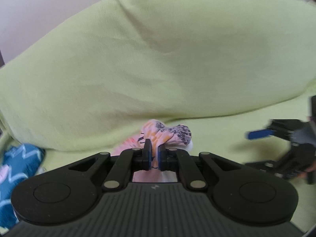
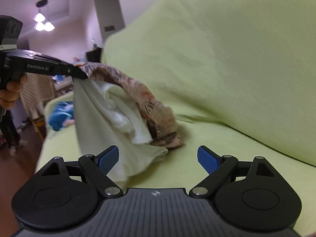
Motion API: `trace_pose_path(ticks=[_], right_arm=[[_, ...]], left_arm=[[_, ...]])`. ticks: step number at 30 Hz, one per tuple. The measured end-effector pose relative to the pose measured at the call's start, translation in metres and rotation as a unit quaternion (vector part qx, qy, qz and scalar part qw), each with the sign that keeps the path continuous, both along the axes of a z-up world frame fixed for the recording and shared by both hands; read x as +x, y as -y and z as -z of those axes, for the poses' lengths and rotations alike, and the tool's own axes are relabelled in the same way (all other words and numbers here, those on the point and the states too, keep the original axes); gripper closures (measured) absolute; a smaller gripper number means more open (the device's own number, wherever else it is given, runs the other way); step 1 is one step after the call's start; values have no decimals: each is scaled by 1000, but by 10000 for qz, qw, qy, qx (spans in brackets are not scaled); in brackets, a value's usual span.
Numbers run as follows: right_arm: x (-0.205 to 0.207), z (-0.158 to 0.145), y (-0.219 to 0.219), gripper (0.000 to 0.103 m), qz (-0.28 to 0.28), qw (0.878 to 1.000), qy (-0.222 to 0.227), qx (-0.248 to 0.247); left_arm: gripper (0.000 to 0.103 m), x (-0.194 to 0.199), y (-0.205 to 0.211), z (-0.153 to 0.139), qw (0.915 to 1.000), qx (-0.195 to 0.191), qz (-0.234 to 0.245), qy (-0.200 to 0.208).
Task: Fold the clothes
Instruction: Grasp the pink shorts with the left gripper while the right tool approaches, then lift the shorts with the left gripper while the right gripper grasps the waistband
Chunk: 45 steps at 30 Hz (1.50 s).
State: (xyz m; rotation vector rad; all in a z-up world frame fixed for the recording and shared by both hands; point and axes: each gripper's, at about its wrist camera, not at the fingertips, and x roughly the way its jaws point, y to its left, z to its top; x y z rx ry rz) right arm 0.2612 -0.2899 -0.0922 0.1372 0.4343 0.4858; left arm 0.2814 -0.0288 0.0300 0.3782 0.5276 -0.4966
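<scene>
**A:** Left wrist view — where's the garment (image 1: 169,133) and what's holding it?

**B:** My left gripper (image 1: 155,158) has its fingers pinched together on a bunch of the pink patterned cloth. From the right wrist view it hangs from that grip as a crumpled drape, white inside showing, and the lower end trails onto the sofa seat (image 2: 207,138) just in front of the back cushion (image 2: 217,49).

**A:** Right side?

**B:** My right gripper (image 2: 158,158) holds nothing, fingers spread wide. It sits low over the seat, with the trailing hem near its left finger (image 2: 108,159) — not touching as far as I can tell.

**A:** So how far along is the fold?

**B:** Not folded as it lies. No flat panel, no clean crease — just a lifted wad with the printed side and white lining twisted together. My read: it's either being picked up to spread out, or being carried mid-rearrangement; the pictures don't settle which.

**A:** Anything else in the queue?

**B:** A blue garment (image 2: 59,114) lies in a heap at the far end of the sofa, also unfolded. No folded stack in either view.

**A:** What's left, then?

**B:** For this piece, everything that makes a fold — laid flat, edges matched, creased.
</scene>
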Motion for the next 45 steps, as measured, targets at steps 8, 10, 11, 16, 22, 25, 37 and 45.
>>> trace_pose_path(ticks=[8, 10, 11, 16, 22, 25, 37, 45], right_arm=[[-50, -8, -9, 10, -101, 9999, -114, -25], [-61, -9, -11, 9, -114, 9998, -165, -41], [-67, -9, -12, 9, -121, 9997, -191, -49], [-76, 6, -7, 9, -28, 9988, -493, 51], [-73, 35, -5, 9, 102, 9959, -851, 273], [-76, 36, -7, 9, 106, 9964, -821, 178], [-121, -5, -10, 9, 520, 9985, -91, -166], [-206, -76, -25, 17, 708, 9875, 1300, -541]], left_arm=[[87, -74, -13, 93, 9952, 401, -135, -883], [87, -86, -12, 123, 9939, 601, -203, -907], [87, -92, -9, 133, 9939, 726, -177, -806], [67, -132, 13, 155, 9829, 1683, 596, 454], [94, -150, 40, 195, 9221, 3202, 1295, 1746], [98, -139, 40, 176, 9331, 2855, 1205, 1824], [99, -91, 46, -81, 9734, 1033, 282, 2027], [99, -182, 63, -201, 9648, 477, 698, 2488]])
